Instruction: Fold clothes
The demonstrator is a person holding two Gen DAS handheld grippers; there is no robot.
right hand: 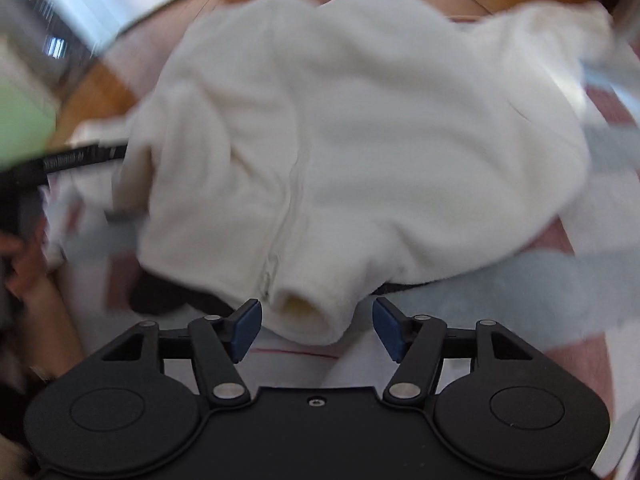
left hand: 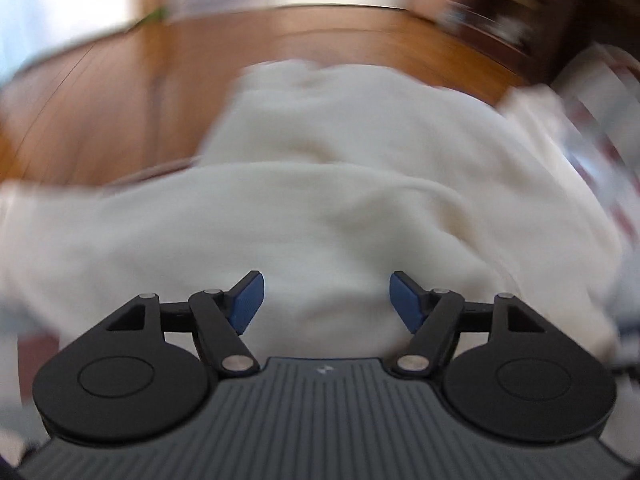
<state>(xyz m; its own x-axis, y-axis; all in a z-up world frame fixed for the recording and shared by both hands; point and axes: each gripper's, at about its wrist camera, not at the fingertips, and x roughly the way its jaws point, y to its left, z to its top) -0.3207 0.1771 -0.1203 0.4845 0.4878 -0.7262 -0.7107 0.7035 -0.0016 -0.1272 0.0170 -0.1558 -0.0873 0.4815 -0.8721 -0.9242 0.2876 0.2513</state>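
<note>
A: Start at the tools. Left gripper (left hand: 327,300)?

B: Jaws apart, nothing between the blue pads (left hand: 249,300). Black linkage arms, round black hubs, ribbed grey body below. It tilts down over the white fleece jacket (left hand: 328,200), pads clear of the cloth. Released.

A: Right gripper (right hand: 317,326)?

B: Also released. Blue pads (right hand: 247,326) stand wide, smooth black body behind them. The jacket's collar (right hand: 308,312) lies in the gap, a soft rolled tube with a cream lining, but neither pad presses on it (view is blurred, so a light touch on the left pad can't be ruled out).

A: Jacket material and shape?

B: Thick, fuzzy, off-white pile, lumpy and rounded rather than flat. A zip (right hand: 286,216) runs up the middle in the right wrist view.

A: Which way does it point?

B: Collar end nearest the right gripper, body stretching away from it; the zip marks the long axis, roughly straight away from that camera. One sleeve (right hand: 560,28) trails off at the far right.

A: Where is it lying?

B: On a patterned cloth (right hand: 540,280) with grey, pink and white patches, spread over a wooden floor (left hand: 140,92) of orange-brown boards.

A: Anything else?

B: A hand (right hand: 24,264) at the left edge of the right wrist view, beside a dark bar (right hand: 80,158). Both views smeared.
</note>
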